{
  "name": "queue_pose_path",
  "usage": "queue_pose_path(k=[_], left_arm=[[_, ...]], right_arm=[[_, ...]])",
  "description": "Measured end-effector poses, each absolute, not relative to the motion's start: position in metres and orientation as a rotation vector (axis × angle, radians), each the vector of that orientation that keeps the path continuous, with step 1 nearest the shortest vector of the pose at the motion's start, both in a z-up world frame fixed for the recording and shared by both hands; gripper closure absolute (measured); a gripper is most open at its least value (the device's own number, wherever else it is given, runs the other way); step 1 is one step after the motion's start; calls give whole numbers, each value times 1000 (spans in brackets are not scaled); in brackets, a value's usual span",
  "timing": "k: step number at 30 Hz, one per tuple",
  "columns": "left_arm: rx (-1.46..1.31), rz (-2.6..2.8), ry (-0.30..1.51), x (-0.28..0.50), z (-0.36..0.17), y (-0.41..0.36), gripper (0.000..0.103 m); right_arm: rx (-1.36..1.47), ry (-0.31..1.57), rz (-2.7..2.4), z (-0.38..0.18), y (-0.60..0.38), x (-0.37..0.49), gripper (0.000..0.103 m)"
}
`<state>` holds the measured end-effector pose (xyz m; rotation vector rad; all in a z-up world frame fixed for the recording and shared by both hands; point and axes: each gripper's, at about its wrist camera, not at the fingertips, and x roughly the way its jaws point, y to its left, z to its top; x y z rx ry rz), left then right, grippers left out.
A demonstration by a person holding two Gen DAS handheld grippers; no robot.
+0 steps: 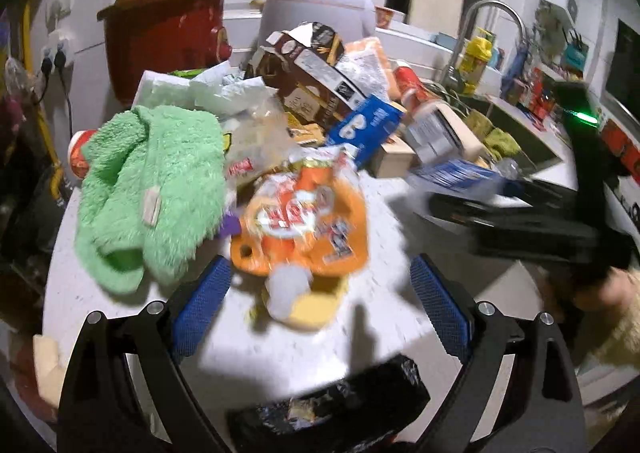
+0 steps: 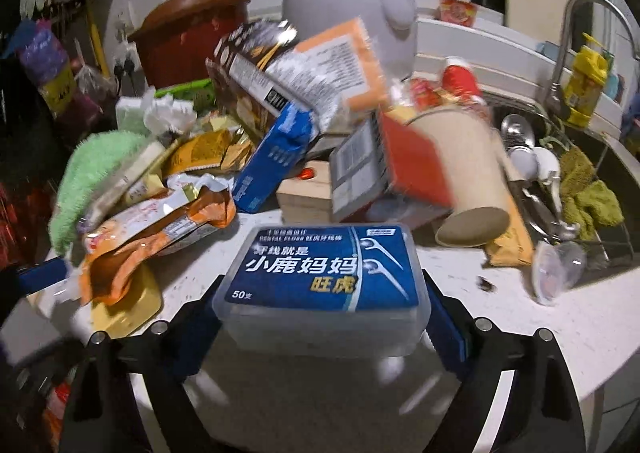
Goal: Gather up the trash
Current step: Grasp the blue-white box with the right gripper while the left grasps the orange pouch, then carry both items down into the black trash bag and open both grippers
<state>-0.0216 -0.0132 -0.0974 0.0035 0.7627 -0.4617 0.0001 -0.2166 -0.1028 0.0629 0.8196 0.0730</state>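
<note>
A clear plastic dental floss box (image 2: 324, 273) with a blue label sits between the blue pads of my right gripper (image 2: 322, 285), which is shut on its two sides and holds it above the white counter (image 2: 520, 317). My left gripper (image 1: 320, 269) is open with nothing between its fingers. It hangs over an orange snack wrapper (image 1: 304, 217) and a yellow wrapper (image 1: 312, 305) at the front of the trash pile. In the left wrist view the right gripper's black body (image 1: 520, 221) crosses the right side, held by a hand (image 1: 616, 289).
A black trash bag (image 1: 332, 405) gapes below the counter edge. The pile holds a green towel (image 1: 152, 181), a brown carton (image 1: 308, 73), a blue box (image 2: 276, 157) and a paper cup (image 2: 460, 157). Behind stand a red clay pot (image 1: 160, 33) and a rice cooker (image 1: 316, 9); the sink (image 2: 560, 173) lies right.
</note>
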Motion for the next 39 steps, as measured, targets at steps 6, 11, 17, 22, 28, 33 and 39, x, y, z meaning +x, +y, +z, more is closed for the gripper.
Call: queue_pose_path(k=[6, 11, 17, 22, 28, 33, 39], left_arm=[[-44, -433, 787, 5, -106, -11, 14], [-49, -440, 767, 11, -104, -15, 16], [-98, -468, 773, 18, -100, -14, 33], [-171, -488, 760, 15, -91, -7, 36], [-216, -517, 717, 5, -67, -3, 36], [-253, -524, 686, 1, -50, 3, 36], [-211, -620, 662, -40, -12, 18, 36]], right_arm=[[82, 812, 68, -95, -227, -21, 17], [103, 819, 70, -98, -231, -27, 17], [128, 812, 62, -92, -239, -27, 17], [126, 794, 59, -80, -243, -26, 18], [131, 763, 71, -63, -247, -30, 18], [135, 759, 76, -56, -248, -33, 18], [121, 752, 132, -33, -248, -55, 18]])
